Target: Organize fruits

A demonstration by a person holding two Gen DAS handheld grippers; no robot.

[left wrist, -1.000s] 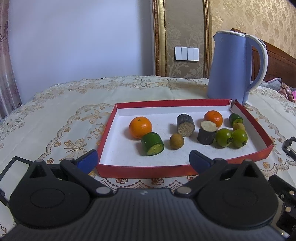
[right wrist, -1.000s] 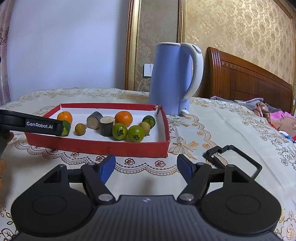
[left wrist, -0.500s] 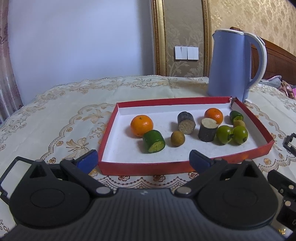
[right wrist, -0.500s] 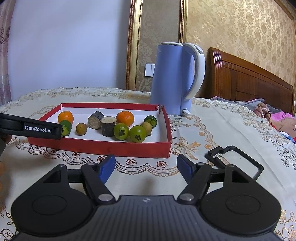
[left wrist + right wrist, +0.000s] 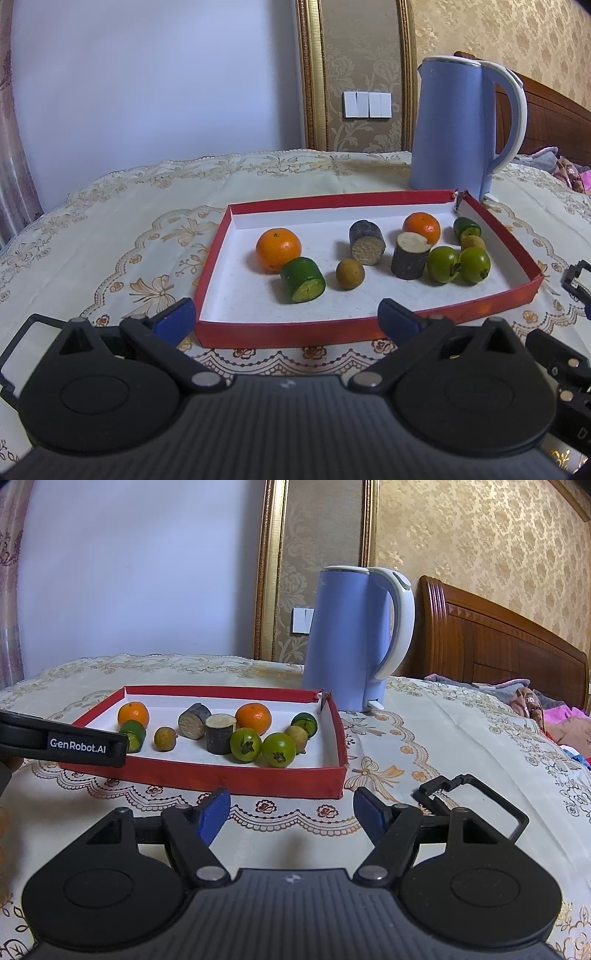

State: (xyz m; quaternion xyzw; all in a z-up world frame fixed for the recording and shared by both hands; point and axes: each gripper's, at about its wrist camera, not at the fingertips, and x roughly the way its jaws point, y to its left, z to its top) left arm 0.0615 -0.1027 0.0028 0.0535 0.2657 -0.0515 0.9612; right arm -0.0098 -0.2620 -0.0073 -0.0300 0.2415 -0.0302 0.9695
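A red-rimmed white tray (image 5: pixel 280 334) (image 5: pixel 207 775) on the table holds several fruits: an orange (image 5: pixel 278 249) at the left, a second orange (image 5: pixel 422 228), a green cut piece (image 5: pixel 303 280), a small brown fruit (image 5: pixel 349 273), two dark cut pieces (image 5: pixel 366 236) (image 5: pixel 410 254), two green round fruits (image 5: pixel 442 264) (image 5: pixel 474 264), and more at the far right. My left gripper (image 5: pixel 286 319) is open and empty at the tray's near rim. My right gripper (image 5: pixel 291 814) is open and empty, just short of the tray's near right corner.
A blue electric kettle (image 5: pixel 452 125) (image 5: pixel 347 635) stands behind the tray's far right corner. A patterned cream tablecloth (image 5: pixel 110 229) covers the table. A wooden headboard (image 5: pixel 491 642) and bedding lie to the right. The left gripper's body (image 5: pixel 62 742) crosses the right wrist view.
Both grippers have drifted slightly, so the tray has shifted a little in each view. The fruits have not moved and both grippers stay open.
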